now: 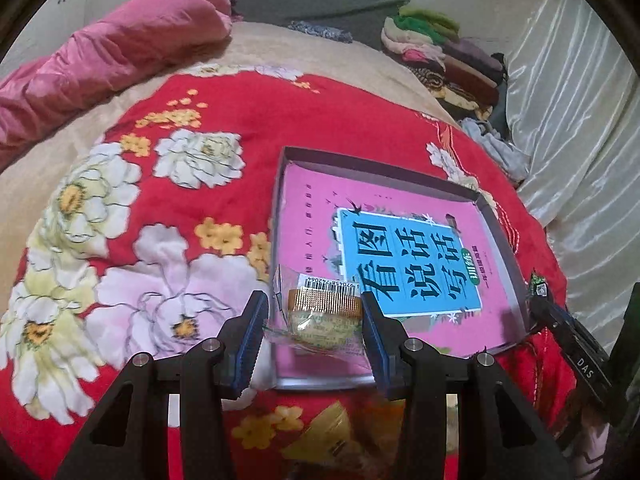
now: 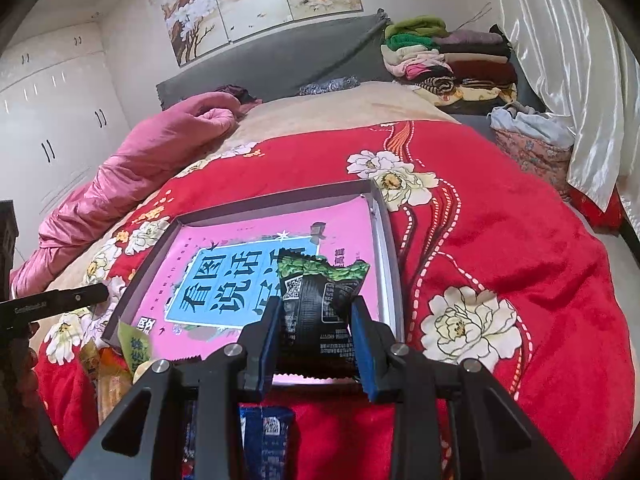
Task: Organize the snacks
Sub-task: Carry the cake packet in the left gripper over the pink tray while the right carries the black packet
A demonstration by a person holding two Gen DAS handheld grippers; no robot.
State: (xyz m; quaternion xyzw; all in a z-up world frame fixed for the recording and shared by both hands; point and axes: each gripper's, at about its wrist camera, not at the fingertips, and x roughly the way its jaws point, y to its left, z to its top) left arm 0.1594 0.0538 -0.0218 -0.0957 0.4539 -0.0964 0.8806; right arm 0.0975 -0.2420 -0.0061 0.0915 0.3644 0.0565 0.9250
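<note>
We hold a pastry (image 1: 320,316) clamped in the left claw (image 1: 316,320) and a black packet (image 2: 320,312) pinched in the right claw (image 2: 316,332), both over the tray's (image 1: 502,240) near edge, so next we likely lower and release them inside.

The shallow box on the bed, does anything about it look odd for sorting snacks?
Yes. The shallow box has a pink picture book filling its floor instead of snacks. No snack lies loose on the book in either view; loose packets sit outside its near corner on the red floral blanket.
</note>
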